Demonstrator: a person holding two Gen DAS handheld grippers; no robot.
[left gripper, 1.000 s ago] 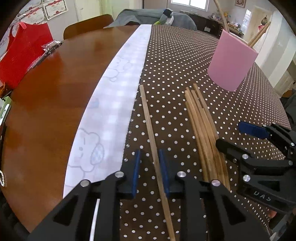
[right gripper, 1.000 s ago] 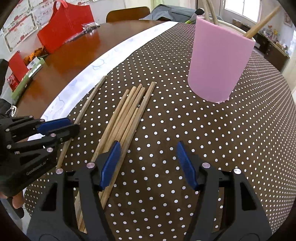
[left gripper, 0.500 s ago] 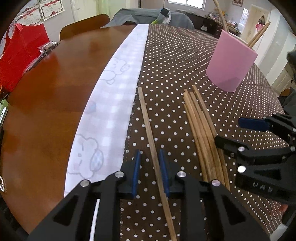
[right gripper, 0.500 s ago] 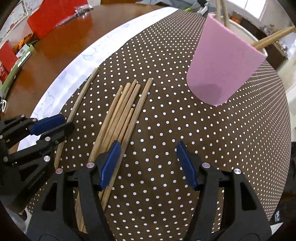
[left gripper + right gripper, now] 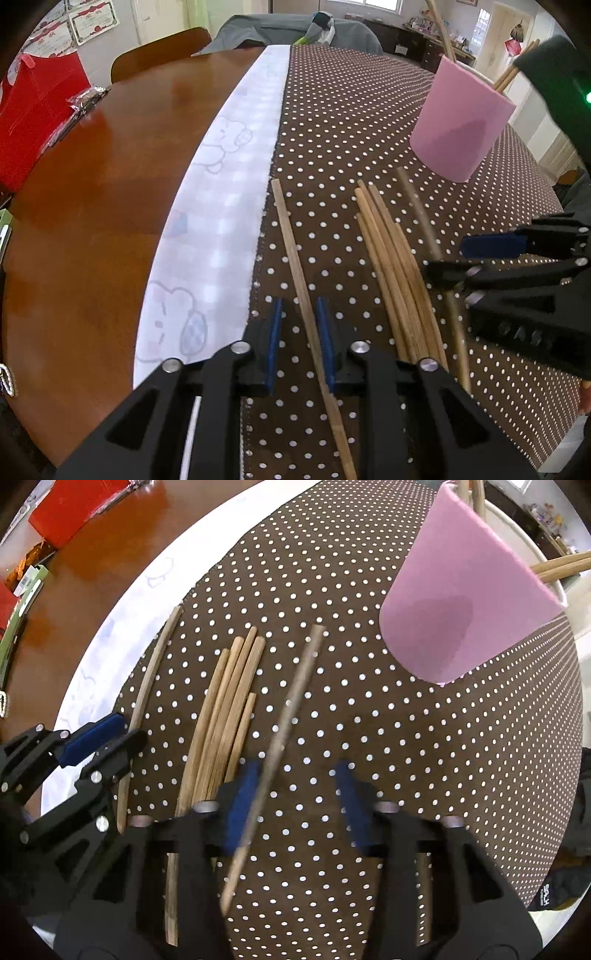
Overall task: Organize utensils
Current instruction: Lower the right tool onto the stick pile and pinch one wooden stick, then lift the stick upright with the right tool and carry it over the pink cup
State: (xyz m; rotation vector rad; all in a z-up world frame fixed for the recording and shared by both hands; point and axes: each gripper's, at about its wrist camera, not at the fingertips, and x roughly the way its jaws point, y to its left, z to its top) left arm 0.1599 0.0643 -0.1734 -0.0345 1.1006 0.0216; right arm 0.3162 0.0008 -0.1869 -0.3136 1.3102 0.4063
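Two claws closing over wooden chopsticks on the dotted cloth

The left black claw with blue pads [image 5: 298, 334] straddled a single pale wooden chopstick [image 5: 295, 258], its jaws closing with a sliver of gap on either side (not yet pinching); that stick ran lengthwise away from the claw, just inside the brown polka-dot tablecloth's [image 5: 351, 122] seam with the white cartoon-print strip [image 5: 229, 177]. The right black claw with blue pads [image 5: 295, 801] was closing too, a blurred darker chopstick [image 5: 291, 709] slanting past its left pad, the right pad clear of it, tip toward the pink cylindrical holder [image 5: 458, 602]. Between the claws lay a bundle of tan chopsticks [image 5: 225, 720], roughly parallel. Bare dotted cloth stretched open to the holder; beyond the strip, polished wooden table [image 5: 92, 192].
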